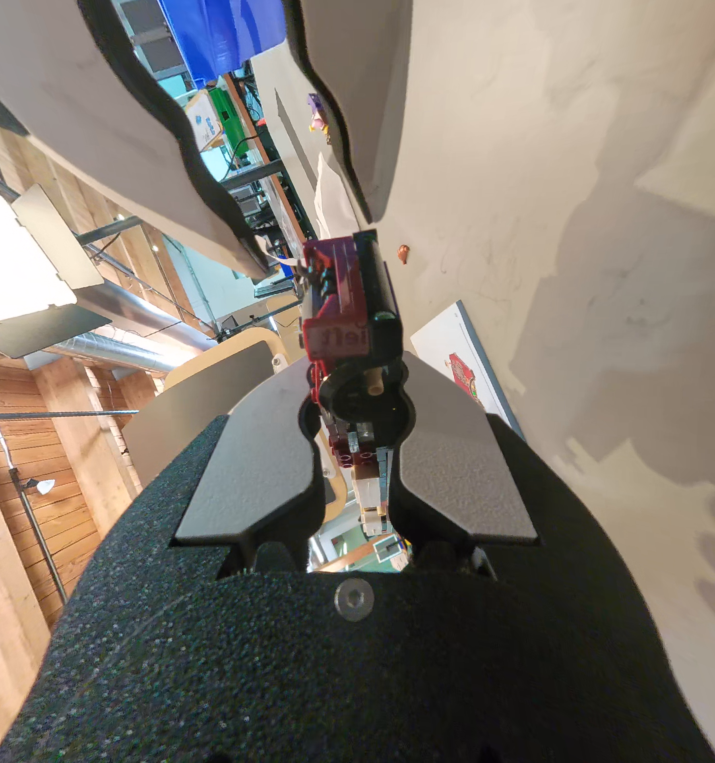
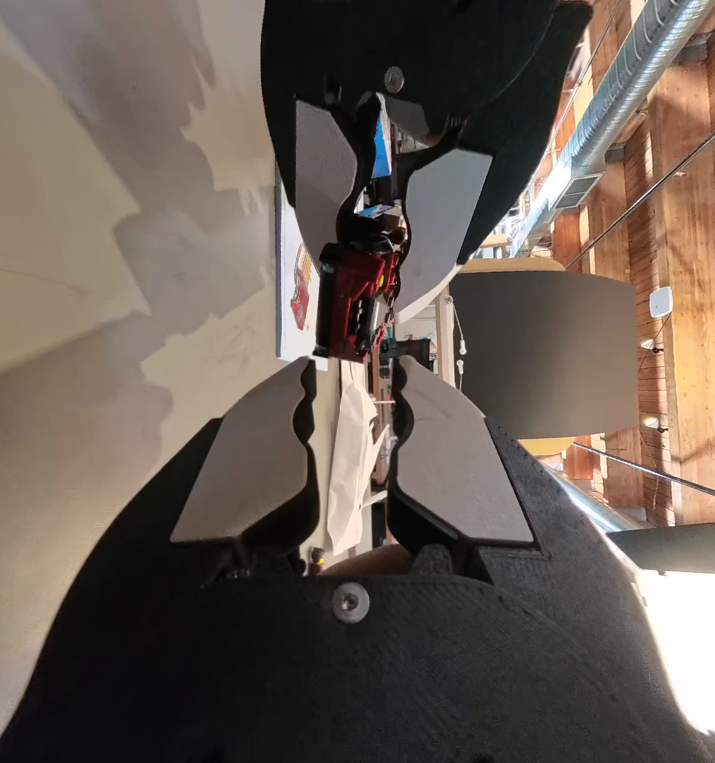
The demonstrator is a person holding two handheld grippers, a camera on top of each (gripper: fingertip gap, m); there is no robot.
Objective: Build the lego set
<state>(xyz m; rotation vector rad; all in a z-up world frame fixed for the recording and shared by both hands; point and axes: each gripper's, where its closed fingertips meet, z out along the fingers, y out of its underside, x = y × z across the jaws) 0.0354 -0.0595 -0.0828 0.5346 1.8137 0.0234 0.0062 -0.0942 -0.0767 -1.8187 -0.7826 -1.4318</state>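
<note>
Jaws of the left gripper (image 1: 357, 406) clamp a dark red and black brick model (image 1: 347, 322), its long axis pointing toward the right gripper (image 2: 353, 367), whose empty jaws gape just short of it above the counter (image 1: 554, 165).

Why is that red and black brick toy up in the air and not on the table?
The left gripper clamps the brick toy above the table. One small brown piece lies alone there. Nothing looks broken.
</note>
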